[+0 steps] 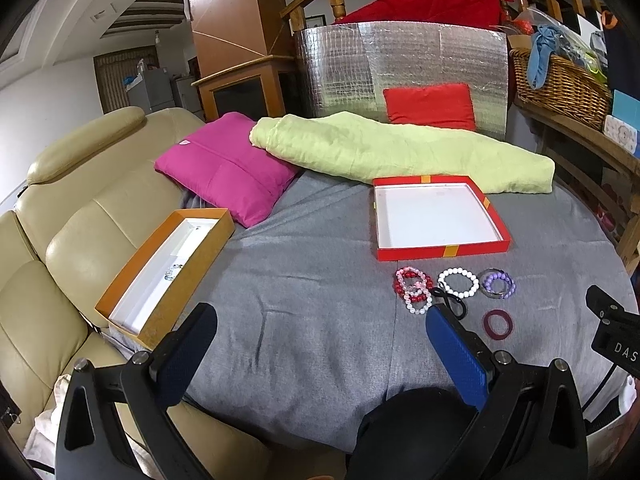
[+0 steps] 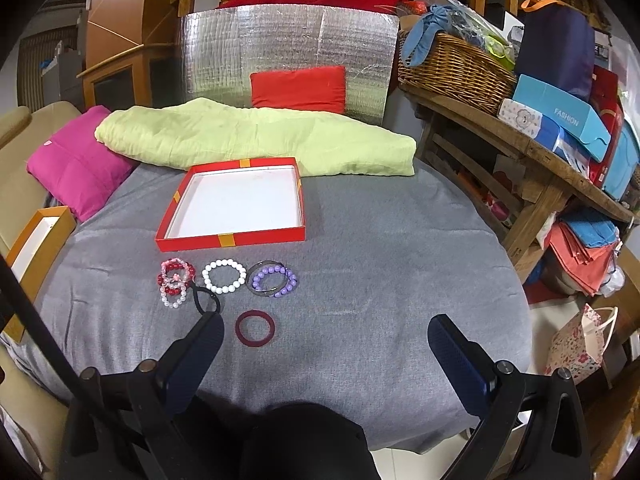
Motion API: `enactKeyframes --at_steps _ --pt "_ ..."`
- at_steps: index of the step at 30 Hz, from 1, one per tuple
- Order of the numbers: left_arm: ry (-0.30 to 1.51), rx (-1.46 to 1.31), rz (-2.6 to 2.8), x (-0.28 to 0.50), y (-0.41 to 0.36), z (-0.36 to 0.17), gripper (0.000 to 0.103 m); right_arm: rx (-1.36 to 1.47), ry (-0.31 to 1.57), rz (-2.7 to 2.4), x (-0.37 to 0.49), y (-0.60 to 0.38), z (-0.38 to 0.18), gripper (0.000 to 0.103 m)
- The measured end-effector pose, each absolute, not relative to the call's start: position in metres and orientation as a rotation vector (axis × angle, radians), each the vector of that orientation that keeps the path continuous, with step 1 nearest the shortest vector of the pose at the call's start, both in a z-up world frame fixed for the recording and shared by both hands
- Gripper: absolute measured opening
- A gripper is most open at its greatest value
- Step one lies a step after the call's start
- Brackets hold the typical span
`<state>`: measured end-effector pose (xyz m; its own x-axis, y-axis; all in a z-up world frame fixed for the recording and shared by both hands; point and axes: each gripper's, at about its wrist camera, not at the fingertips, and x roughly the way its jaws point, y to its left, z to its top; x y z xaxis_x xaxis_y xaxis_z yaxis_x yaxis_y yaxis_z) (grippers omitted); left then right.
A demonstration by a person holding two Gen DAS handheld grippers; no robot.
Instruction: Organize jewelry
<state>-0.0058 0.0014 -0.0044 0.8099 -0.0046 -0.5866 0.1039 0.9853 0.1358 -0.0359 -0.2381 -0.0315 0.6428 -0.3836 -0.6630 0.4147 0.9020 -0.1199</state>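
Several bracelets lie on a grey cloth in front of an empty red box [image 1: 440,250] [image 2: 230,240]: a red and pink bead cluster [image 1: 414,289] [image 2: 175,282], a white bead bracelet [image 1: 458,282] [image 2: 224,277], a purple bead bracelet with a metal bangle [image 1: 497,283] [image 2: 274,280], a black hair tie [image 1: 450,300] [image 2: 205,298] and a maroon ring [image 1: 498,323] [image 2: 255,328]. An orange box [image 1: 168,276] [image 2: 38,248] at the left holds a small silvery piece [image 1: 174,272]. My left gripper [image 1: 320,340] is open and empty, left of the bracelets. My right gripper [image 2: 326,340] is open and empty, just near of them.
A green blanket [image 1: 400,152] [image 2: 256,140], pink cushion [image 1: 224,168] [image 2: 76,160] and red cushion [image 1: 430,106] [image 2: 298,88] lie behind the boxes, before a silver foil panel [image 2: 280,40]. A beige sofa [image 1: 60,220] is left. A wooden shelf [image 2: 520,140] with a wicker basket [image 2: 452,68] stands right.
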Motion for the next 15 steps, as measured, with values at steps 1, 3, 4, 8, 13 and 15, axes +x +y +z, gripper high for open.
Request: enactKeyframes --at_steps 1,3,4,8,13,15 --pt "0.626 0.166 -0.058 -0.005 0.001 -0.005 0.103 0.048 0.744 -0.454 -0.036 -0.238 -0.032 0.103" --pt "0.628 0.168 -0.060 -0.005 0.001 -0.006 0.103 0.059 0.743 -0.450 -0.035 -0.238 -0.032 0.103" --pt "0.630 0.169 -0.060 -0.004 0.000 -0.007 0.103 0.057 0.744 -0.450 -0.035 -0.238 -0.033 0.103" --pt "0.638 0.172 -0.064 -0.002 0.000 -0.011 0.103 0.054 0.744 -0.449 -0.033 -0.238 -0.034 0.103" --pt "0.657 0.181 -0.080 0.004 -0.003 -0.018 0.103 0.056 0.753 -0.447 -0.028 -0.239 -0.038 0.103" --pt "0.664 0.185 -0.089 0.008 -0.004 -0.021 0.103 0.061 0.755 -0.446 -0.026 -0.241 -0.041 0.103"
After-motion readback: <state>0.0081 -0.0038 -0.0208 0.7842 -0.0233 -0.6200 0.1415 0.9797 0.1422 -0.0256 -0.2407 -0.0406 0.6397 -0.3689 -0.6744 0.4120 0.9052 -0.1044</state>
